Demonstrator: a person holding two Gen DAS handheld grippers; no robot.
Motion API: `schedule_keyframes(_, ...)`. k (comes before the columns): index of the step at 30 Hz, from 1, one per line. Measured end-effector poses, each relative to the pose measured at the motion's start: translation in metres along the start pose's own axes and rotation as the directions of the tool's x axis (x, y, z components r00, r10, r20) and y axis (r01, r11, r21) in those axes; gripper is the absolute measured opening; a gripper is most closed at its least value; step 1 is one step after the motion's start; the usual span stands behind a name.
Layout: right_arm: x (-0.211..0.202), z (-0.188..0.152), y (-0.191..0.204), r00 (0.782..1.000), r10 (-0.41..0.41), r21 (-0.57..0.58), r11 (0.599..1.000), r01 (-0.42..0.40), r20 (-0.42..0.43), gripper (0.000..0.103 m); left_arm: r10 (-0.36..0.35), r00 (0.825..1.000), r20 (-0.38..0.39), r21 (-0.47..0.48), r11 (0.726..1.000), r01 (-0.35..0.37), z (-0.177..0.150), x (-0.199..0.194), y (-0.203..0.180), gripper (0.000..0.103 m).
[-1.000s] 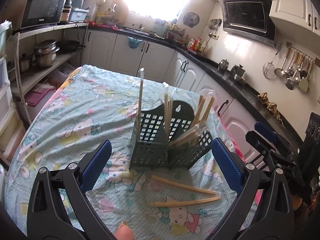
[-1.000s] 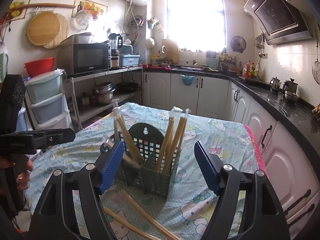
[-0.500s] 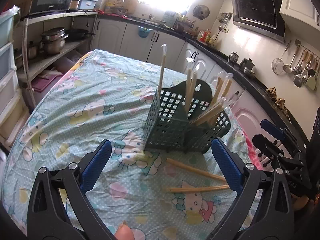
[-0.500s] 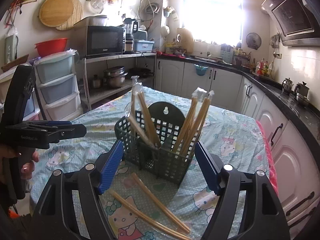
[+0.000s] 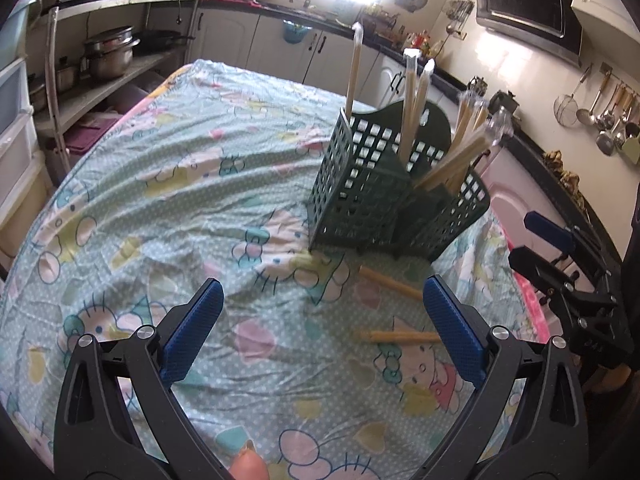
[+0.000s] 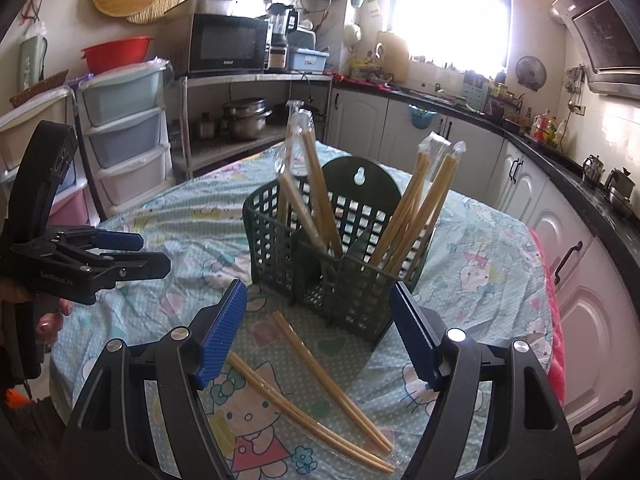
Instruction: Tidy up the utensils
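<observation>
A dark green slotted utensil holder (image 5: pixel 384 196) (image 6: pixel 336 256) stands on the table with several wrapped chopstick pairs (image 6: pixel 420 204) upright in it. Two wrapped chopstick pairs (image 6: pixel 320 372) (image 5: pixel 400 336) lie flat on the tablecloth in front of it. My left gripper (image 5: pixel 320 332) is open and empty, above the cloth to the left of the loose pairs. My right gripper (image 6: pixel 316 336) is open and empty, straddling the loose chopsticks just before the holder. The left gripper also shows at the left of the right wrist view (image 6: pixel 120 252), and the right gripper shows at the right of the left wrist view (image 5: pixel 556 252).
The table wears a cartoon-print cloth (image 5: pixel 160 200). Kitchen cabinets (image 6: pixel 440 140) and a counter run behind and to the right. A shelf with pots (image 5: pixel 112 52) and plastic drawers (image 6: pixel 124 128) stand to the left.
Both grippers have tilted down and moved closer to the table. The holder and loose chopsticks have not moved.
</observation>
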State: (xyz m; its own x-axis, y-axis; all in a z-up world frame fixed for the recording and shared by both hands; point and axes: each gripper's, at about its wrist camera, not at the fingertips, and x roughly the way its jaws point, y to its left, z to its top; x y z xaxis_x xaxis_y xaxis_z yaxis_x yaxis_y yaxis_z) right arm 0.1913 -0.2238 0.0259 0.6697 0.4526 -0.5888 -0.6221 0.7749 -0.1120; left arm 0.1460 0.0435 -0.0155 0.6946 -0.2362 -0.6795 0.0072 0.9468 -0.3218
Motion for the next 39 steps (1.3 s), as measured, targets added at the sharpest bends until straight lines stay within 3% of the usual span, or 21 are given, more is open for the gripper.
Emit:
schedule_keyframes(20, 0.042, -0.029, -0.011, 0.990, 0.036, 0.016, 0.999, -0.034, -0.139, 0.071, -0.058, 0.990, -0.128, 0.084, 0.994, 0.069, -0.027, 0.034, -0.023, 0.078)
schedule_keyframes(29, 0.075, -0.038, -0.013, 0.966, 0.104, -0.001, 0.994, -0.108, -0.237, 0.055, -0.132, 0.969, -0.211, 0.102, 0.982, 0.156, -0.038, 0.066, -0.029, 0.060)
schedule_keyframes(33, 0.087, -0.038, -0.015, 0.954, 0.145, 0.022, 0.989, -0.145, -0.262, 0.050, -0.178, 0.955, -0.236, 0.073, 0.977, 0.200, -0.039, 0.078, -0.025, 0.045)
schedule_keyframes(35, 0.093, -0.038, -0.015, 0.948, 0.157, 0.027, 0.987, -0.156, -0.275, 0.047, -0.198, 0.950, -0.242, 0.063, 0.974, 0.219, -0.038, 0.082, -0.024, 0.044)
schedule_keyframes(39, 0.105, -0.037, -0.016, 0.936, 0.185, 0.039, 0.982, -0.182, -0.301, 0.045, -0.203, 0.946, -0.252, 0.080, 0.970, 0.229, -0.036, 0.087, -0.025, 0.033)
